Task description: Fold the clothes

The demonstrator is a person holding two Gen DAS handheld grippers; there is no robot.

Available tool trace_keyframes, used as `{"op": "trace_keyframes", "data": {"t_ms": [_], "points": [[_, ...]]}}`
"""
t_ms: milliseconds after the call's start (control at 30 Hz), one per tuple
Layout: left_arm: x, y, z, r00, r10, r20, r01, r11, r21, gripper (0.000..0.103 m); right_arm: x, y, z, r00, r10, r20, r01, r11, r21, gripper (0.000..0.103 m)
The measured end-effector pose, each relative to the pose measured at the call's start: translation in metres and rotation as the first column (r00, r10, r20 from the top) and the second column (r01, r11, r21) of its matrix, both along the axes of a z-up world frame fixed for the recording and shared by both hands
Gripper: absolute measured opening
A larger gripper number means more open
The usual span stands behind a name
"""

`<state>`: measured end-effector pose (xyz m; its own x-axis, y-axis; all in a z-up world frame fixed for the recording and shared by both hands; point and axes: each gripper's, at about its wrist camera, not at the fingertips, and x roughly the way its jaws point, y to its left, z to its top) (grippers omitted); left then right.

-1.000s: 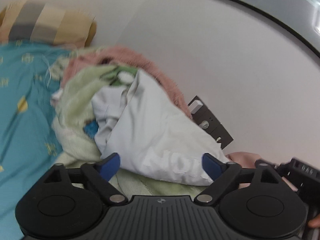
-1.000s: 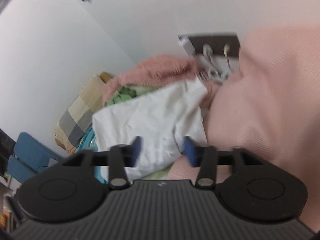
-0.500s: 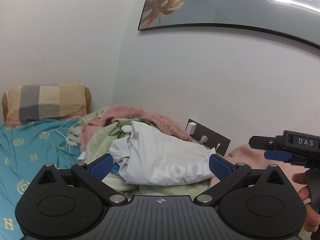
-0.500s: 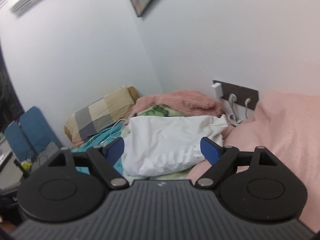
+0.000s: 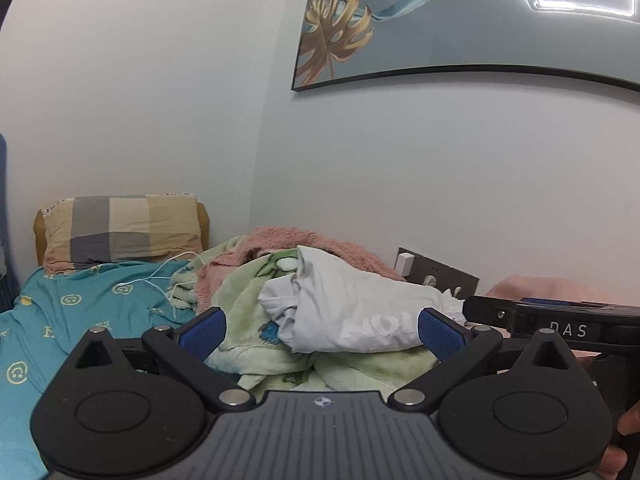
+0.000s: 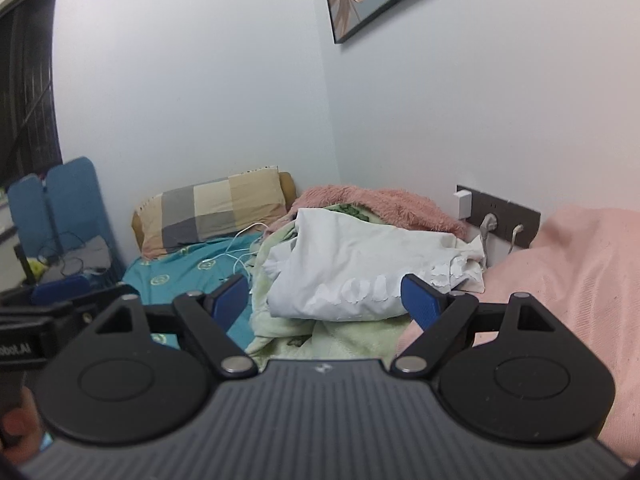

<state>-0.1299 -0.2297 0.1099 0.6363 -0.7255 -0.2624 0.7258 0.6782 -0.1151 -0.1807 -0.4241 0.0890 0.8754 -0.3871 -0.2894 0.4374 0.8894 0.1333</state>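
The folded white shirt lies ahead of both claws on a green blanket on the bed, its long axis running left to right and its printed end toward the right pad. The left claw points slightly downward, held roughly level, its 2 blue pads spread wide with nothing gripped. The right claw sits likewise, wide apart and empty.

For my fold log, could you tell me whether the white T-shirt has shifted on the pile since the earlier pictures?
No. The white T-shirt lies on the green blanket, just left of the wall socket panel, as before; only the cameras pulled back.
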Motion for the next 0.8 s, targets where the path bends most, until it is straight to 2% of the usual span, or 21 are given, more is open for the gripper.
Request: {"op": "trace_keyframes", "data": {"t_ms": [233,467,800], "points": [[-0.006,0.011,-0.015,0.999,0.021,0.042,-0.021,1.0,0.011,0.103,-0.003,0.025,-0.01,0.997,-0.067,0.029,0.07,0.993,-0.099,0.085],[0.0,0.013,-0.033,0.999,0.025,0.042,-0.025,1.0,0.013,0.103,-0.006,0.031,-0.033,0.992,-0.122,0.041,0.126,0.987,-0.103,0.085],[0.007,0.021,-0.036,0.997,0.063,0.054,-0.063,0.998,0.007,0.103,0.001,0.039,-0.05,0.993,-0.114,0.007,0.114,0.982,-0.149,0.085]]}}
